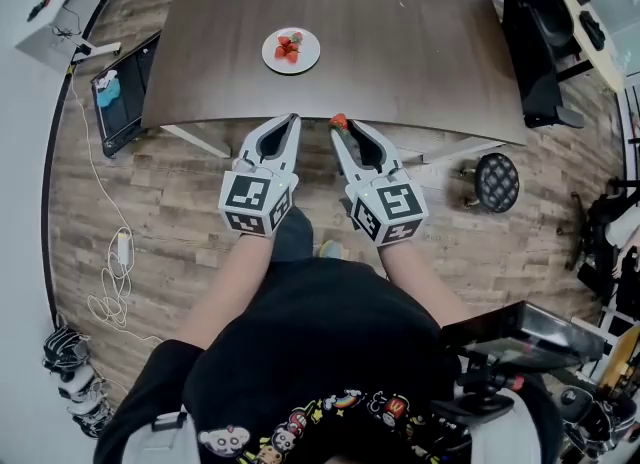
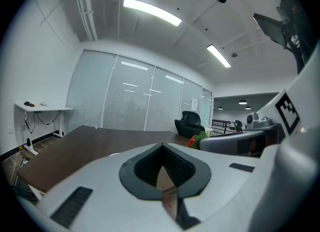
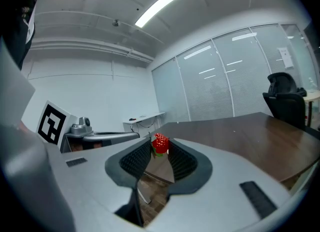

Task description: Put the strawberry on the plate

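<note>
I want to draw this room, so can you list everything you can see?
table: one, dark brown, in front of the person
plate: one, white, on the table
strawberries on the plate: a few, red, exact count unclear
held strawberry: one, red, over the table's near edge
office chair: one, black, right of the table
stool: one, black, round, on the floor at right
cable: white, on the floor at left
left gripper: one, grey, shut, empty
right gripper: one, grey, shut on the held strawberry
</note>
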Demonstrator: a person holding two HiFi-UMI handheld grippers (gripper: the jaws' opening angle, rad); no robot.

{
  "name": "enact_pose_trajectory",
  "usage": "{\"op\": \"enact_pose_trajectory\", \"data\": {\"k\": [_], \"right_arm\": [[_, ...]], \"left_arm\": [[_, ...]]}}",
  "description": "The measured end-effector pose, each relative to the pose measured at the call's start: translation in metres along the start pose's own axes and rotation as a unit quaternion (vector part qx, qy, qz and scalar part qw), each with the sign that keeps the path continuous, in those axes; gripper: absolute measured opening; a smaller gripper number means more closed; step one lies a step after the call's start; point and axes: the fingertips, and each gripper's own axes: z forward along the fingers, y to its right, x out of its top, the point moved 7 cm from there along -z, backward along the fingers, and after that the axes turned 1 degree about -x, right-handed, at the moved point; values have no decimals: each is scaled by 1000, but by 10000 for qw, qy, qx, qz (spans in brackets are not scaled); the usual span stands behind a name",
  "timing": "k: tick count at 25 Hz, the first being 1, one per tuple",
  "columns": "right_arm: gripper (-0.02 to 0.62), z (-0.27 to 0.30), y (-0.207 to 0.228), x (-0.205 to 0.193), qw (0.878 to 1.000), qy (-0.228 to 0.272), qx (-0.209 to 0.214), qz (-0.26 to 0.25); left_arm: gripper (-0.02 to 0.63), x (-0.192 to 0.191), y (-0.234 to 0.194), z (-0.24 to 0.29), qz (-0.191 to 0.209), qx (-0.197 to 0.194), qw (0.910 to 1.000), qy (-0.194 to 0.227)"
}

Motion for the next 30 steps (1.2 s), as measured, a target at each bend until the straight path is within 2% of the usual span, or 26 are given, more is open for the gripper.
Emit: {"op": "enact_pose_trajectory", "data": {"k": [8, 15, 24, 30], "right_arm": [[112, 76, 18, 7, 9994, -211, -199, 161], [112, 121, 28, 11, 9980, -336, -497, 219], [112, 166, 40, 8, 9954, -470, -824, 165], [112, 187, 44, 4, 9956, -578, -729, 90]], "left_arm": [[-12, 8, -63, 54, -63, -33, 9997, -228], [-12, 10, -105, 88, -162, -212, 9991, -344], [-12, 2, -139, 120, -215, -360, 9981, -450], [-12, 0, -153, 130, -319, -258, 9982, -439]]}}
